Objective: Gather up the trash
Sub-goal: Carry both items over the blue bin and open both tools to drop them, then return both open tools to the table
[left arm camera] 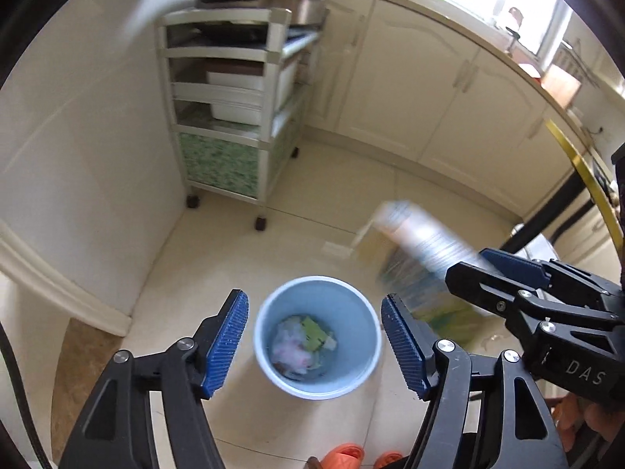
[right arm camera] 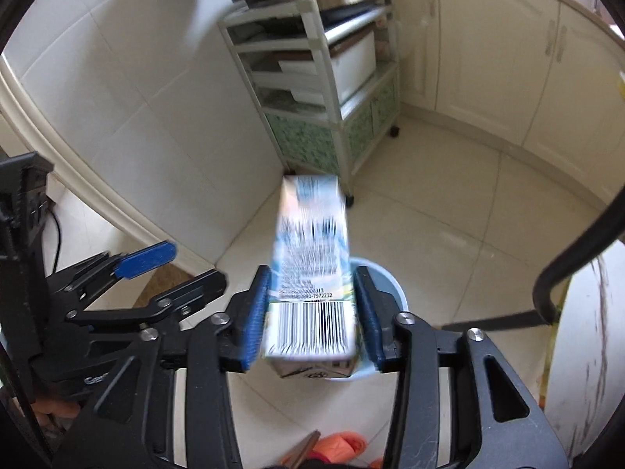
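Both tools tilt down over the bin (left arm camera: 317, 336).

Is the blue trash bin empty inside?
No, the left wrist view looks straight down into the blue bin and shows crumpled white and green trash lying on its bottom.

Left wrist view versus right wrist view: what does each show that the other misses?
Only the left wrist view looks into the blue bin, showing crumpled trash at its bottom, and shows the window above the counter.

Only the right wrist view shows the carton's barcode, with a slight gap visible between the carton and the right-hand pad.

Both show the carton between the right gripper's pads, the empty left gripper, the wheeled storage cart and the cream cabinets.
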A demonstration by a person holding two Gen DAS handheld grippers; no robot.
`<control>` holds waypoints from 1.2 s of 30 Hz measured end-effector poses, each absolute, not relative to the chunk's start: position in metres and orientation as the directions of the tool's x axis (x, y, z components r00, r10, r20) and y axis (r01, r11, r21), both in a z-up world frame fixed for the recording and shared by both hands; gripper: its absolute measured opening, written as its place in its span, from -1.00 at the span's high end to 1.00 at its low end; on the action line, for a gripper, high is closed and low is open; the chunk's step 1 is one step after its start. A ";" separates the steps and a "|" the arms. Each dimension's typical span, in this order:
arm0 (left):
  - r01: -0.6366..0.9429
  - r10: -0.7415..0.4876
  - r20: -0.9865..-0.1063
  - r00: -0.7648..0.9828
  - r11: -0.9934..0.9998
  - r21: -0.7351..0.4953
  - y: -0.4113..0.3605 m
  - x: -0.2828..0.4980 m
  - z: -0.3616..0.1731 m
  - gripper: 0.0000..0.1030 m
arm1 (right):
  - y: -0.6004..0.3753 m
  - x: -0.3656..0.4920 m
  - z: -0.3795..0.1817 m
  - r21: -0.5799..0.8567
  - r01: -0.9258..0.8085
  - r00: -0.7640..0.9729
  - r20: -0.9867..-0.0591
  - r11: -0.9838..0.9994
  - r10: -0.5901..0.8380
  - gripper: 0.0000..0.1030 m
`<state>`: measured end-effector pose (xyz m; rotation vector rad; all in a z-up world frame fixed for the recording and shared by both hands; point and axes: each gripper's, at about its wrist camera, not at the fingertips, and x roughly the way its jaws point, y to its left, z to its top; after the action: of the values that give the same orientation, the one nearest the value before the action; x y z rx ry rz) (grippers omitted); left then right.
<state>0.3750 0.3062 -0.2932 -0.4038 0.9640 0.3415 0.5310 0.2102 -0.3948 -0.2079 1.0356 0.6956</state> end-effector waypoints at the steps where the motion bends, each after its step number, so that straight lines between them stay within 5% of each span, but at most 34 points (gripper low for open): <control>1: -0.464 0.117 -0.841 0.528 0.869 -0.171 0.305 0.371 -0.289 -0.31 | 0.211 0.530 -0.394 0.157 -0.613 0.329 -0.841 0.775 0.430 -0.32; 11: -0.422 0.163 -0.751 0.640 0.891 -0.166 0.254 0.337 -0.218 -0.42 | 0.185 0.503 -0.330 0.116 -0.568 0.461 -0.775 0.815 0.432 -0.77; 20: -0.260 0.114 -0.625 0.772 0.954 -0.147 0.160 0.339 -0.147 -0.65 | 0.097 0.462 -0.221 0.091 -0.485 0.655 -0.621 0.870 0.431 -0.93; 27: -0.048 -0.026 -0.603 0.798 0.993 -0.106 0.069 0.392 -0.128 -0.70 | -0.032 0.457 -0.173 0.004 -0.237 0.807 -0.556 0.971 0.199 -1.00; 31: 0.044 -0.096 -0.628 0.772 0.994 -0.097 0.033 0.438 -0.132 -0.73 | -0.101 0.478 -0.174 -0.036 -0.078 0.797 -0.602 0.996 0.041 -1.00; 36: 0.111 -0.139 -0.674 0.726 0.990 -0.085 -0.002 0.498 -0.141 -0.74 | -0.153 0.520 -0.201 0.059 -0.030 0.705 -0.707 0.998 0.063 -0.98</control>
<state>0.4984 -0.0017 -0.1410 -0.0402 0.7458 -0.1379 0.5203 -0.1533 -0.2010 0.0442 0.7874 0.0516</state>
